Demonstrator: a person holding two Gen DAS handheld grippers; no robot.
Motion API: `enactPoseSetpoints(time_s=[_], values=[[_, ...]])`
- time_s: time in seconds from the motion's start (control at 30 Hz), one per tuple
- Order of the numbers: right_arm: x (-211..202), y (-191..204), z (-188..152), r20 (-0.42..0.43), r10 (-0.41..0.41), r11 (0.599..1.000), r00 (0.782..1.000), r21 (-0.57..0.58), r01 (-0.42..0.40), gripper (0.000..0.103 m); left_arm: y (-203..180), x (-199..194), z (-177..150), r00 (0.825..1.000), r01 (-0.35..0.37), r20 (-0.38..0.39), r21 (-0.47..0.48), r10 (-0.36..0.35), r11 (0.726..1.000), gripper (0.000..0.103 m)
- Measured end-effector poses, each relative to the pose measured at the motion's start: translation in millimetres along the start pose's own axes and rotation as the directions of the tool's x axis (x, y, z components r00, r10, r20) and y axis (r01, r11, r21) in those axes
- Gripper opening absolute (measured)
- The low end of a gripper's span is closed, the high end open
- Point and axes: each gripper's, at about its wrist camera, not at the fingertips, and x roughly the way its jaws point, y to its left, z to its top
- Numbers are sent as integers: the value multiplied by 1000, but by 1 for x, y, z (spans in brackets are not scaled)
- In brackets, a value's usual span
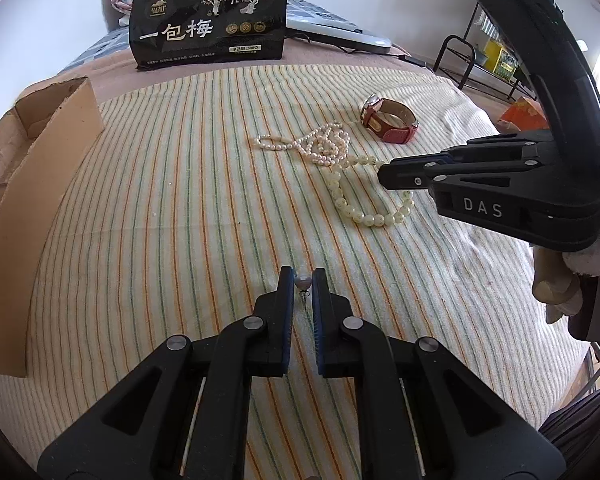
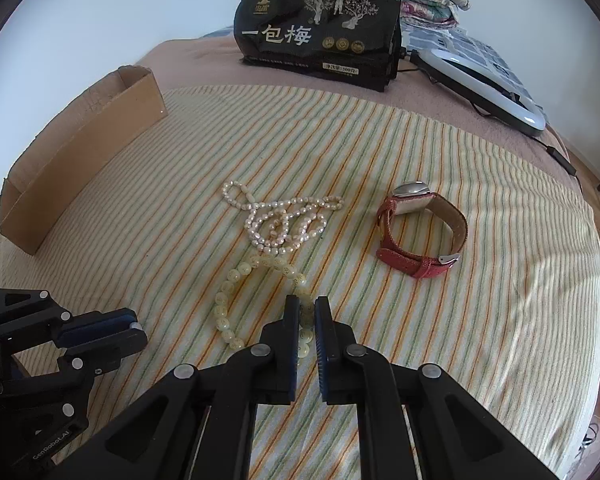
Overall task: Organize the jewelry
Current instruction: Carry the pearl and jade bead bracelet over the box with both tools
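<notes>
The open brown cardboard box at the left of the bed shows nothing inside from here. A green-and-orange striped towel covers the bed, carrying a pink pearl necklace and red leather-strap wristwatch. My left gripper pinches a small pearl earring. My right gripper is clamped on the cream bead bracelet.
</notes>
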Motion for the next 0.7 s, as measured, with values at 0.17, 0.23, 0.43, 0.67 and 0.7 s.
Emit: enactPoseSetpoints(time_s=[0.17,0.23,0.43,0.67,0.7], values=[[-27,5,5,60,-15,1000,998,-19,16,5,1,-15,5,999,-4,34,-3,4,1000,7],[-38,9,7,90,-31,999,995,-36,35,5,1,-23,7,999,-7,53,-2,7,1000,7],[-70,19,15,166,-55,997,985,-49,64,5,2,-55,15,992,-22,125,10,21,1000,7],[-102,29,27,243,-54,998,969,-29,63,5,13,-91,27,983,-41,180,-3,41,999,7],[-106,31,29,251,-52,998,967,-27,61,5,16,-96,30,982,-43,186,-6,44,999,7]])
